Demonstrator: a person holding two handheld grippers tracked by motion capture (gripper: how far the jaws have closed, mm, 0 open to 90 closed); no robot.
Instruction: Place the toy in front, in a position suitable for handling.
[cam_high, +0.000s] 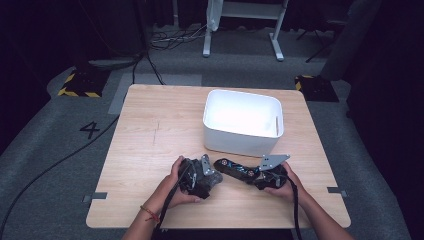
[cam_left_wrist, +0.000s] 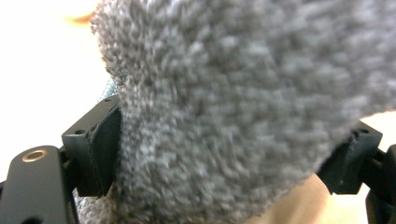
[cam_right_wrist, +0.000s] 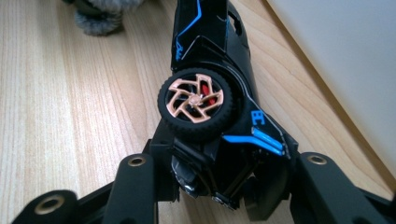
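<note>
A grey fuzzy plush toy (cam_left_wrist: 233, 84) spans the gap between the black pads (cam_left_wrist: 105, 149) of my left gripper (cam_left_wrist: 229, 154). It touches both pads, but the jaws stand wide and I see no squeeze. From above, the left gripper (cam_high: 202, 176) and the plush toy (cam_high: 214, 179) rest low at the table's front middle. My right gripper (cam_right_wrist: 219, 182) is shut on the end of a black toy car (cam_right_wrist: 205, 46) with blue trim and a copper-spoked wheel (cam_right_wrist: 195, 103). In the high view the toy car (cam_high: 234, 167) lies on the wood, pointing left from the right gripper (cam_high: 256, 175).
A white plastic bin (cam_high: 240, 142) stands just behind both grippers on the wooden table (cam_high: 150, 130), and its wall (cam_right_wrist: 345, 60) is close to the car's right. The plush toy (cam_right_wrist: 100, 18) lies just beyond the car. Cables and a desk frame are on the floor beyond.
</note>
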